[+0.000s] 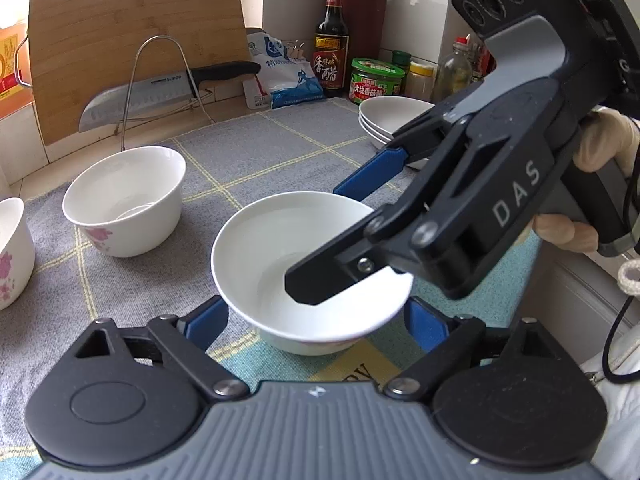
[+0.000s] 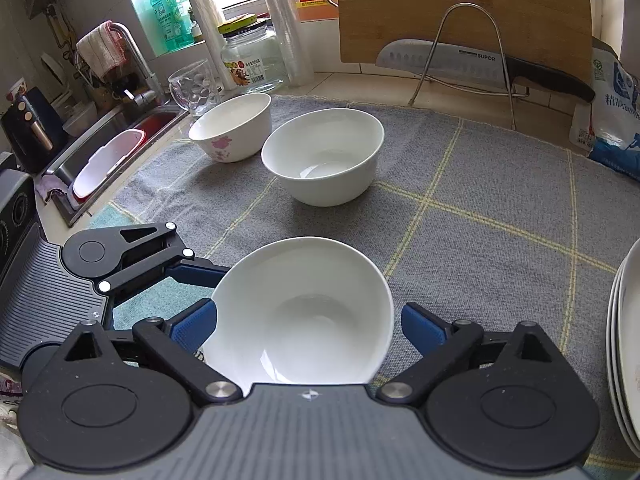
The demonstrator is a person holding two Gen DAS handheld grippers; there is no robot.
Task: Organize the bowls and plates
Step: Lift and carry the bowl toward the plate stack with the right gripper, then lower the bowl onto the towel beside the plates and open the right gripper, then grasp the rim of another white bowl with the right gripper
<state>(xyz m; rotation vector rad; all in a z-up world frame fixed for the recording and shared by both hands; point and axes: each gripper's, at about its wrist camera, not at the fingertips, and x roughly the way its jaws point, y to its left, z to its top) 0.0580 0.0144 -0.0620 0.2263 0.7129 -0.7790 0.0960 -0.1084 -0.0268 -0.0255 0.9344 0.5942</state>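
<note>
A plain white bowl [image 1: 280, 256] stands on the grey checked cloth [image 1: 248, 152], between the fingers of both grippers. My left gripper [image 1: 316, 320] is open, its blue pads on either side of the bowl's near base. My right gripper [image 1: 340, 232] reaches in from the right, open: one finger lies over the rim inside the bowl, the other behind it. In the right wrist view the bowl [image 2: 304, 312] sits between my right gripper's [image 2: 308, 324] spread blue pads. Two flowered bowls [image 1: 124, 200] [image 1: 12, 248] stand left. Stacked plates [image 1: 394, 120] lie far right.
A knife [image 1: 160, 92] rests on a wire rack against a wooden board [image 1: 132, 40]. Bottles, jars and a salt bag [image 1: 280, 72] line the back wall. In the right wrist view a sink [image 2: 112, 148], glass jar [image 2: 252, 60] and tumbler stand left.
</note>
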